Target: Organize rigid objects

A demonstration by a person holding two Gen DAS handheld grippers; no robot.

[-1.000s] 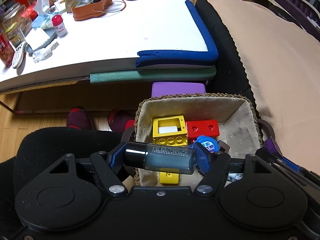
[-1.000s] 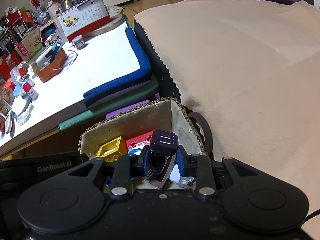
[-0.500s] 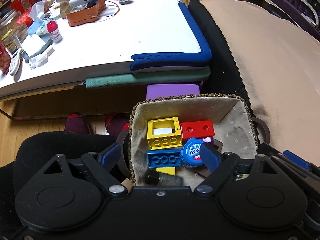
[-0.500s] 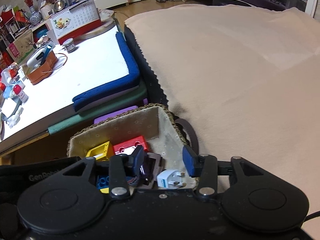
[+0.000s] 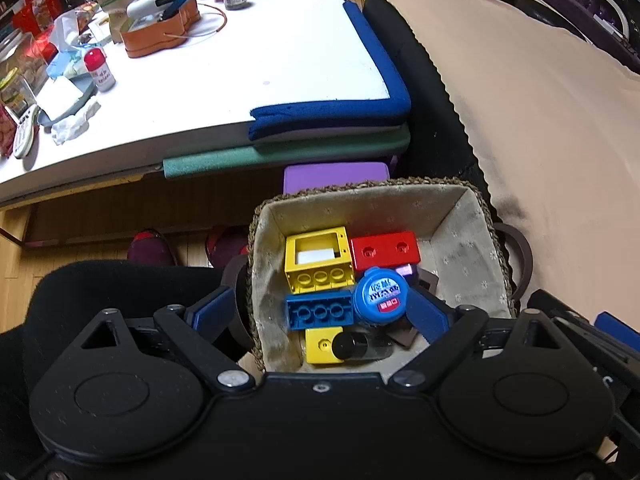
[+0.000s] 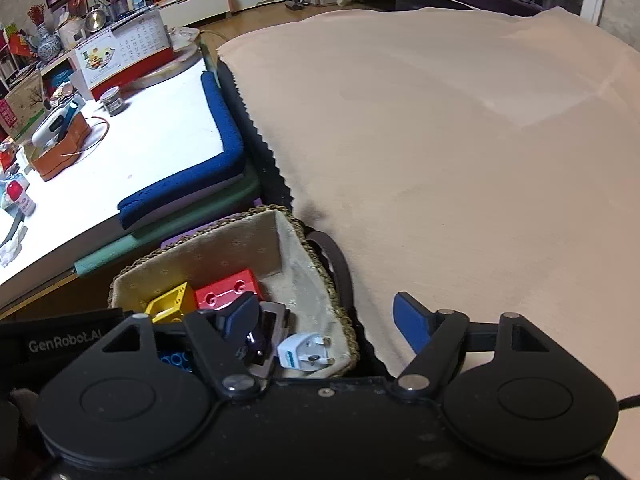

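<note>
A woven, cloth-lined basket (image 5: 464, 216) (image 6: 312, 264) stands at the edge of the beige cloth. It holds yellow (image 5: 318, 258), red (image 5: 384, 250) and blue (image 5: 320, 314) toy bricks, a blue round cap (image 5: 382, 296), a dark-capped bottle (image 5: 360, 346), a purple USB charger (image 6: 256, 342) and a white plug (image 6: 306, 354). My left gripper (image 5: 318, 312) is open and empty just above the basket's near side. My right gripper (image 6: 328, 318) is open and empty over the basket's right rim.
A white low table (image 5: 240, 60) with blue and green foam edge guards stands behind the basket and carries clutter, including an orange box (image 5: 160, 36). A beige cloth (image 6: 460, 140) covers the surface to the right. A black cushion (image 5: 100, 288) lies at the left.
Both grippers opened. The left one dropped the dark-capped bottle into the basket, the right one dropped the purple USB charger there. Both then pulled back slightly and opened wider.
</note>
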